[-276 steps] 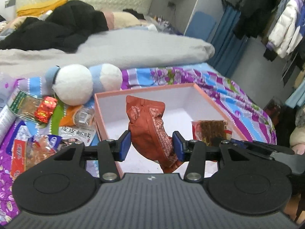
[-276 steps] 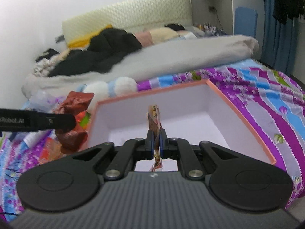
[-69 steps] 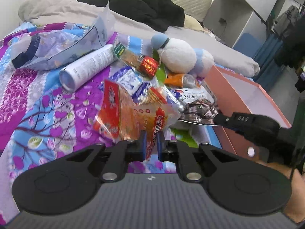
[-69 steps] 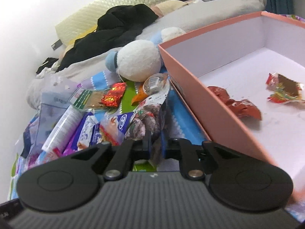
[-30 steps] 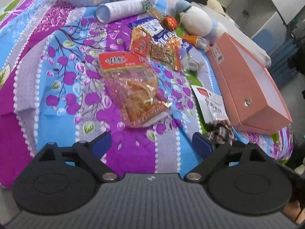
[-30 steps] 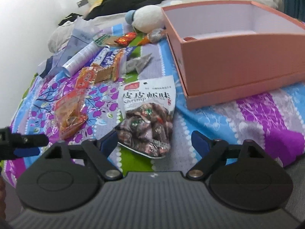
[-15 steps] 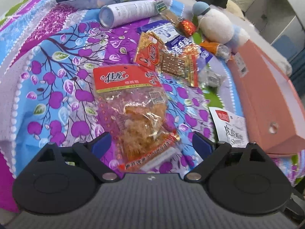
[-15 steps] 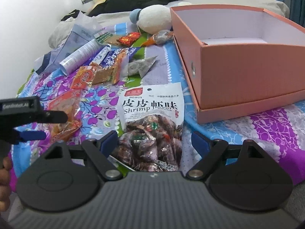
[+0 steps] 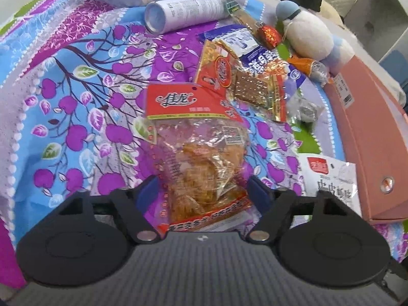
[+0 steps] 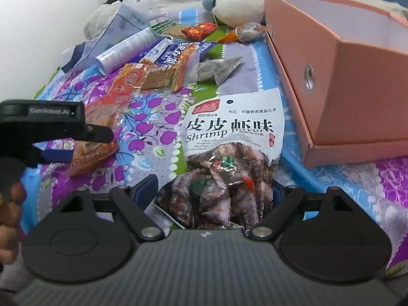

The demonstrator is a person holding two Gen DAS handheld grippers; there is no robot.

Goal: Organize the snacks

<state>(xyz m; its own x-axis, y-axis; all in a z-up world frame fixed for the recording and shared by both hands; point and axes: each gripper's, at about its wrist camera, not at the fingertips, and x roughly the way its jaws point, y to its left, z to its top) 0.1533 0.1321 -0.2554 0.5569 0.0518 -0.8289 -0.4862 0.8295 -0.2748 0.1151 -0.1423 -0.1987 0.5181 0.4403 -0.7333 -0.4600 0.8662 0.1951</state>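
Observation:
A clear bag of orange snack with a red header (image 9: 196,153) lies flat on the purple and blue bedspread. My left gripper (image 9: 201,191) straddles its near end; the jaws are closing and the blue pads stand just off the bag's edges. A white shrimp-flavour bag (image 10: 229,148) holding dark wrapped pieces lies beside the pink box (image 10: 357,76). My right gripper (image 10: 213,191) is open around that bag's near end, and the bag hides part of the right finger. In the right wrist view the left gripper (image 10: 84,145) shows at the left over the orange bag (image 10: 99,117), held by a hand.
More snacks lie further back: an orange and gold packet (image 9: 242,76), a blue and white packet (image 9: 255,51), a white tube (image 9: 183,12), a red foil piece (image 9: 270,34). A white plush toy (image 9: 308,35) sits by the box's far corner. The pink box (image 9: 369,127) borders the right.
Both grippers have come down and forward over their bags, which now lie between the fingers. The left jaws have narrowed around the orange bag; the right jaws keep their width.

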